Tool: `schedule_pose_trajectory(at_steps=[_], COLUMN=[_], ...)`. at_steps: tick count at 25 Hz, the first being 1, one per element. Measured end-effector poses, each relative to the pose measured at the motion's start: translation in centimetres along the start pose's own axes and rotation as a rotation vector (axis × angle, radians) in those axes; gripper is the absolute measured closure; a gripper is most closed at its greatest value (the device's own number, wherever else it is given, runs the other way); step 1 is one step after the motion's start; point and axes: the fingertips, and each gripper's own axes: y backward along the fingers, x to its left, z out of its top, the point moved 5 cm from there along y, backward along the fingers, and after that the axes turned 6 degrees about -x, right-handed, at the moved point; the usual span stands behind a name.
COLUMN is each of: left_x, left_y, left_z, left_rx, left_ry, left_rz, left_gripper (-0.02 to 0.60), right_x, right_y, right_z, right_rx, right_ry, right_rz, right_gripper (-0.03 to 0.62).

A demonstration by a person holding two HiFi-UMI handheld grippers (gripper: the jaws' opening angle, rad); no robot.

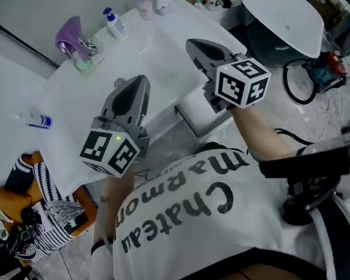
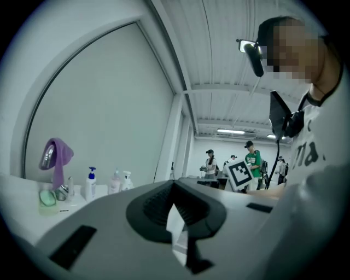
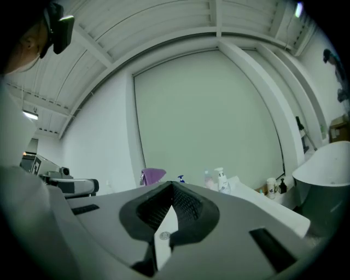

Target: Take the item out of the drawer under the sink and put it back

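With left gripper (image 1: 134, 85) and right gripper (image 1: 198, 45) pressed shut and empty, we cannot see the item; the drawer (image 1: 194, 113) likely offers a stiff rim.

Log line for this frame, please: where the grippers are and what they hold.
place: both grippers level at sink counter | left gripper: shut, empty | right gripper: shut, empty | item: none in hand

The head camera looked steeply down over the left gripper (image 1: 137, 79) and right gripper (image 1: 191, 42); each gripper's camera sat close behind its jaws, facing level, both catching the soap bottles (image 3: 221, 179) ahead
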Motion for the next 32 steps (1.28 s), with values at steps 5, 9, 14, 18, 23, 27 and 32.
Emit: schedule_pose_trajectory(at_steps=[5, 9, 14, 18, 23, 27, 32], left_x=[2.2, 4.2, 4.9, 4.1, 3.4, 2.7, 2.6], left_y=[6.5, 11.6, 13.8, 13.8, 14.2, 14.6, 15.2], left_z=[-1.1, -3.0, -4.6, -4.6, -4.9, -5.0, -5.8], left_rx=[0.061, 0.108, 0.119, 0.091, 0.080, 0.085, 0.102], left_ry=[-0.032, 0.021, 0.136, 0.165, 0.158, 0.153, 0.182], left_rz=[-0.040, 0.002, 0.018, -0.001, 0.012, 0.021, 0.039], left_gripper=[0.577, 0.577, 0.577, 0.577, 0.577, 0.577, 0.577], right_x=[5.3, 8.6, 10.4, 10.6, 10.6, 10.6, 10.5], right_y=[2.1, 3.8, 6.1, 6.7, 7.5, 7.7, 8.1], right_z=[-1.9, -4.1, -6.2, -6.1, -5.8, -6.1, -6.6], right_rx=[0.026, 0.099, 0.180, 0.168, 0.156, 0.168, 0.184], right_ry=[0.024, 0.038, 0.039, 0.027, 0.061, 0.067, 0.074], right_rz=[-0.068, -0.105, -0.148, -0.153, -0.146, -0.130, -0.121], right_gripper=[0.583, 0.583, 0.583, 0.583, 0.585, 0.585, 0.585])
